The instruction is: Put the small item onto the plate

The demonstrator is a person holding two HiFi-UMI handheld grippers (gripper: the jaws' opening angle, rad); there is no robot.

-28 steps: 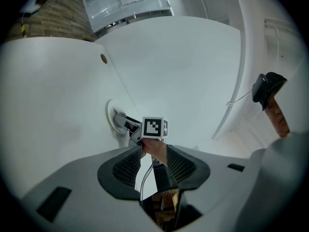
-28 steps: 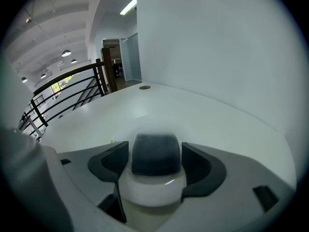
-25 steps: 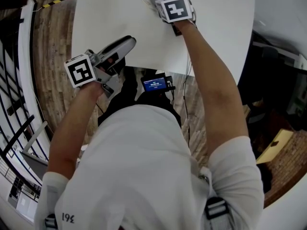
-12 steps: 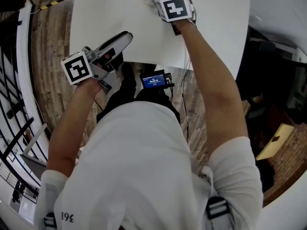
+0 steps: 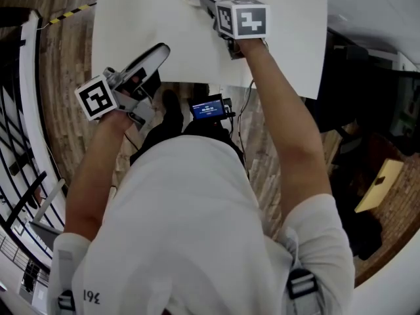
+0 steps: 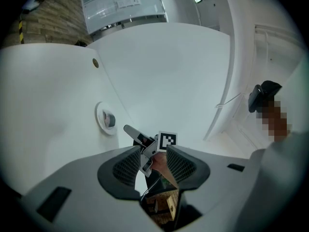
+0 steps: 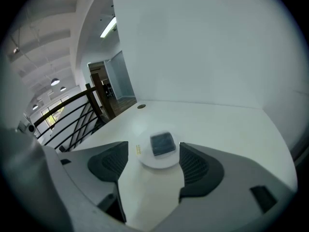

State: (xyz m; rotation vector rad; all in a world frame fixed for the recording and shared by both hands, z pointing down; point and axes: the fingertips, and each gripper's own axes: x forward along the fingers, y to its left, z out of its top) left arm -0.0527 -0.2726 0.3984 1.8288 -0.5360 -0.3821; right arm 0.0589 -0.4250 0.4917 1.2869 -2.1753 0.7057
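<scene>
White table (image 5: 289,31): bears the plate near its far edge; the rest of the top is bare.

Person, white shirt (image 5: 190,228): stands at the table edge nearest the camera, well back from the plate, with both arms reaching forward.

Right gripper (image 7: 153,153): hangs over the plate, tilted down at it. Jaws stand apart with nothing between the pads; the plate shows in the gap below them, untouched.

Left gripper (image 6: 153,157): well apart from the plate, off to the person's left near the table edge and pointing level. Jaws part-way apart and empty; only the right gripper and arm show beyond the gap.

Plate (image 7: 159,163): small, round and white, flat on the table.

Small item (image 7: 162,144): dark and squarish, lying on the plate roughly at its centre, clear of the rim. Its material is hard to tell, as it is somewhat blurred.

Step in hand: placement looks complete, with the item released and the right gripper clear above it.

Next move calls for: drawing the right gripper back from the plate, jaws kept wide so neither pad clips the item or nudges the rim.
</scene>
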